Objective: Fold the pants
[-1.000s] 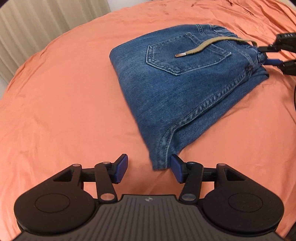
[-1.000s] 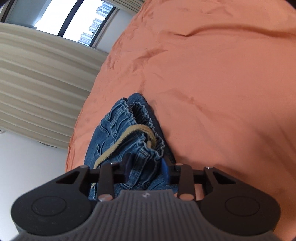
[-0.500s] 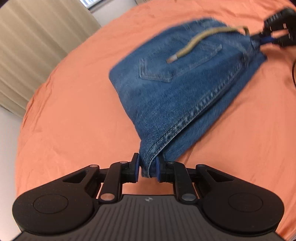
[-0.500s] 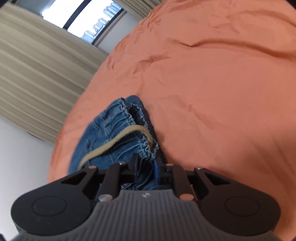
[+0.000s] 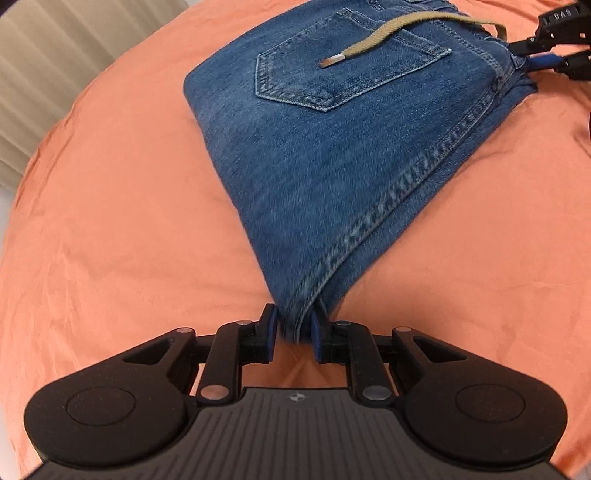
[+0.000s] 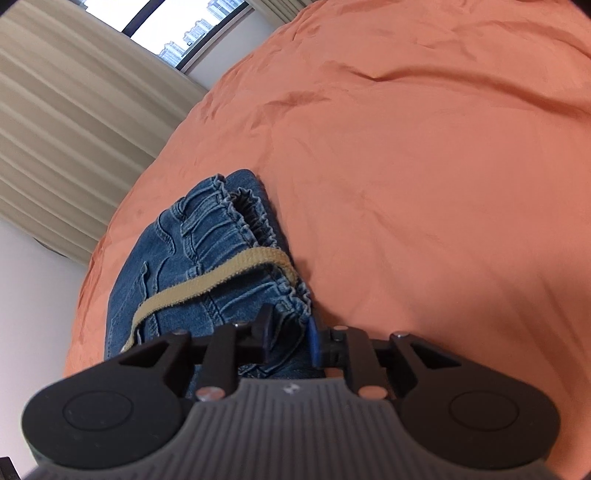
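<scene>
Folded blue jeans lie on the orange bedsheet, back pocket up, with a tan drawstring across them. My left gripper has the near corner of the fold between its blue pads; its jaws are opening, and the pads still touch the denim. In the right wrist view my right gripper sits on the gathered waistband, jaws also opening, with the denim filling the gap between them. The same gripper shows at the jeans' far right corner in the left wrist view.
Orange sheet spreads wide to the right of the jeans and beyond them. Beige curtains and a window stand past the bed's left edge, with a pale wall below them.
The left jaws, wide open beside the near corner a second ago, have closed onto it. The right jaws tightened on the waistband. Both cameras rolled slightly, and the left one came nearer the jeans.
</scene>
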Demonstrator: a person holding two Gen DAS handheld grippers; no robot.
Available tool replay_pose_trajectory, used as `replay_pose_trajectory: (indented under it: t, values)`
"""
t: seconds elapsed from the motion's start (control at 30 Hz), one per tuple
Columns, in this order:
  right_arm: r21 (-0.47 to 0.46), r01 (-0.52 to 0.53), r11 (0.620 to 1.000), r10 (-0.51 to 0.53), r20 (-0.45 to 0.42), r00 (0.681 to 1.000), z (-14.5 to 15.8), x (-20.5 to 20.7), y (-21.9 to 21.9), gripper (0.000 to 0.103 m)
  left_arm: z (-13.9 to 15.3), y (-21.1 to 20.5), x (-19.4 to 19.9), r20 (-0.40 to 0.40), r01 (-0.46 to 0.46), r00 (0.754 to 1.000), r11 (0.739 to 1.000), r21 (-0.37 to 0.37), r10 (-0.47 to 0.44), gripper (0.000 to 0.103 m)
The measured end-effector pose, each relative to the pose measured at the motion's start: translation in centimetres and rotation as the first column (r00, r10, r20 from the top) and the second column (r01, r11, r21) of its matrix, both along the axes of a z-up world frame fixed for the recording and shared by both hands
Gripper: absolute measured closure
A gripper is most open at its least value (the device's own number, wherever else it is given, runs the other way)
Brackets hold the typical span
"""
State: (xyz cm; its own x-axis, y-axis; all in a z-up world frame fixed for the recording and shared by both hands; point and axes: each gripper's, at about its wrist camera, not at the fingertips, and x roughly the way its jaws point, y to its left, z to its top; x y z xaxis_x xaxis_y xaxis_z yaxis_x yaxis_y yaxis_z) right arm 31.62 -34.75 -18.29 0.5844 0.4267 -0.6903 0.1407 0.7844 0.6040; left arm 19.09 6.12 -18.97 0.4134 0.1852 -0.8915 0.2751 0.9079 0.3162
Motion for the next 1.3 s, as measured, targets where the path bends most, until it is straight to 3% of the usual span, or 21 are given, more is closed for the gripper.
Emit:
replay_pose_trajectory:
  t: [0.03,0.13,0.23,0.37,0.43,0.53,0.57,0.7,0.8,0.87,1.0,1.13,1.3]
  values:
    - [-0.017,-0.001,1.0,0.001,0.003,1.0,0.2,-0.1,-0.2,0.066,0.4,0.5,-0.3,0.0,-0.002,1.0,1.0,-0.014,0.002,0.077]
    - [-0.012,0.002,1.0,-0.002,0.032,0.999,1.1,-0.5,-1.0,0.064,2.0,1.6,-1.6,0.016,-0.009,1.0,0.998,-0.069,0.01,0.07]
    - [-0.054,-0.003,0.999,0.007,0.079,0.997,2.7,-0.8,-1.0,0.059,4.2,3.4,-2.4,0.055,-0.046,0.997,0.978,-0.203,0.059,0.062]
    - [0.016,-0.065,0.998,0.063,0.11,0.992,4.0,-0.2,-1.0,0.045,7.1,6.2,0.0,0.107,-0.124,0.978,0.918,-0.377,0.177,0.049]
    - [-0.016,-0.092,0.996,0.093,0.108,0.99,4.7,0.5,-0.6,0.035,7.8,7.5,1.7,0.112,-0.171,0.963,0.877,-0.449,0.246,0.047]
    - [-0.083,-0.149,0.985,0.155,0.083,0.984,5.6,1.7,0.1,0.035,7.7,9.3,4.6,0.117,-0.225,0.934,0.808,-0.544,0.338,0.038]
    - [-0.099,-0.172,0.98,0.18,0.074,0.981,5.9,2.2,0.4,0.035,7.6,9.5,5.7,0.115,-0.241,0.926,0.797,-0.554,0.36,0.036]
    - [-0.193,-0.24,0.951,0.248,0.017,0.969,6.5,4.4,1.9,0.035,6.8,8.8,9.1,0.138,-0.291,0.906,0.825,-0.484,0.4,0.035]
    - [-0.228,-0.296,0.928,0.301,-0.013,0.954,6.4,6.2,2.9,0.035,6.2,8.7,10.7,0.116,-0.291,0.908,0.805,-0.517,0.403,0.027]
    - [-0.213,-0.329,0.92,0.332,-0.024,0.943,6.3,7.3,3.3,0.035,5.5,8.7,11.6,0.112,-0.293,0.907,0.798,-0.526,0.407,0.026]
    - [-0.271,-0.391,0.88,0.395,-0.04,0.918,6.0,9.2,4.5,0.035,4.4,9.1,12.9,0.088,-0.297,0.912,0.793,-0.532,0.401,0.025]
    - [-0.212,-0.426,0.88,0.421,-0.071,0.904,4.4,11.3,4.8,0.035,3.2,9.8,13.9,0.054,-0.304,0.918,0.783,-0.542,0.394,0.025]
    - [-0.129,-0.404,0.905,0.392,-0.108,0.913,1.7,13.7,4.4,0.035,1.3,10.8,15.1,0.001,-0.317,0.922,0.756,-0.573,0.387,0.025]
